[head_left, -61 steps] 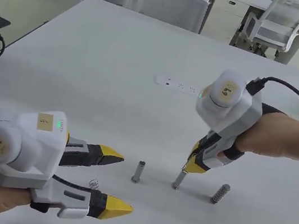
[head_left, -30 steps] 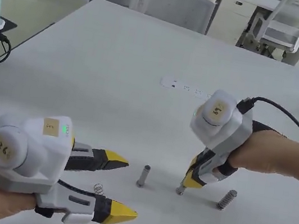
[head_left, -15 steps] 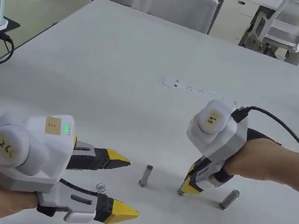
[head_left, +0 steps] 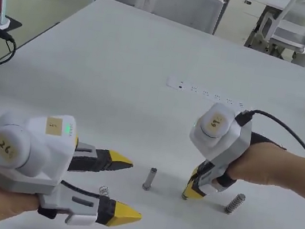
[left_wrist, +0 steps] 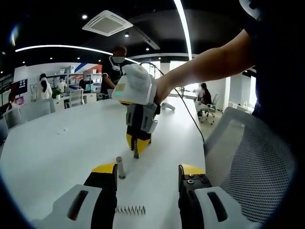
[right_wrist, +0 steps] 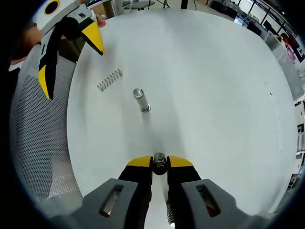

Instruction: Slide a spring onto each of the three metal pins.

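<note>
My right gripper (head_left: 192, 193) points down at the table, shut on a spring (right_wrist: 159, 163) that sits around the middle pin; its tips are close to the tabletop. A bare metal pin (head_left: 150, 179) stands upright just left of it, also seen as the pin (right_wrist: 141, 99) and the pin (left_wrist: 120, 168). To the right stands a third pin wearing a spring (head_left: 235, 203). A loose spring (head_left: 103, 190) lies on the table between the jaws of my left gripper (head_left: 128, 189), which is open and holds nothing. The same loose spring (left_wrist: 130, 209) lies below the left gripper (left_wrist: 147, 171).
The white table (head_left: 118, 74) stretches far ahead. A white power strip (head_left: 202, 91) lies beyond the pins. A black cable (head_left: 280, 132) trails from the right gripper. Office chairs (head_left: 283, 25) stand past the far edge.
My right gripper has moved down along the middle pin, so less of the pin shows under its tips. The left gripper has stayed in place and open.
</note>
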A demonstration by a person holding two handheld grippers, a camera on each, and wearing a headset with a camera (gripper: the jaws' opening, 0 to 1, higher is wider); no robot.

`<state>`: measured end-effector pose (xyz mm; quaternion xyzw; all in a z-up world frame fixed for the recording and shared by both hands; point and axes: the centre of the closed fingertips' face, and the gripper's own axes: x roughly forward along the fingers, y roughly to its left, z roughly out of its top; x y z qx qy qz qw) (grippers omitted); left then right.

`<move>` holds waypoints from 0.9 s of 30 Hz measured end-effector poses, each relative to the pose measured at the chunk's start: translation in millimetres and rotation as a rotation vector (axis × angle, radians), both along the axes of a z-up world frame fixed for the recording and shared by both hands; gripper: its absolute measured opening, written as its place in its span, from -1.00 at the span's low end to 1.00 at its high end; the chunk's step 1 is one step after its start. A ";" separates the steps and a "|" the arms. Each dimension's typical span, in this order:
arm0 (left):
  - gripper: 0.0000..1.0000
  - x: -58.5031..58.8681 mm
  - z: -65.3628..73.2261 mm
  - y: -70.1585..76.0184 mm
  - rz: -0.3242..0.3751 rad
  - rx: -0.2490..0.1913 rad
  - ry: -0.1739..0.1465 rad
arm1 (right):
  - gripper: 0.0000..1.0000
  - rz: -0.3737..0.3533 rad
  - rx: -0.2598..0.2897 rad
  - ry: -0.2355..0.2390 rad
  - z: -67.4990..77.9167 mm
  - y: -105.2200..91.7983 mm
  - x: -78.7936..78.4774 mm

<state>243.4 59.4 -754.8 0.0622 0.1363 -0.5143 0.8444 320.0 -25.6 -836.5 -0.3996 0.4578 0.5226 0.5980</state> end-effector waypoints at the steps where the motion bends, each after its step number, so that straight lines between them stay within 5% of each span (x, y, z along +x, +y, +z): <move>1: -0.07 0.0 -0.2 0.1 0.000 0.002 0.000 | -0.82 -0.001 0.001 0.001 0.0 0.2 -0.3; 27: -0.07 0.1 1.7 -3.3 -0.007 0.010 -0.003 | -0.61 -0.052 0.068 -0.029 21.8 -11.0 2.4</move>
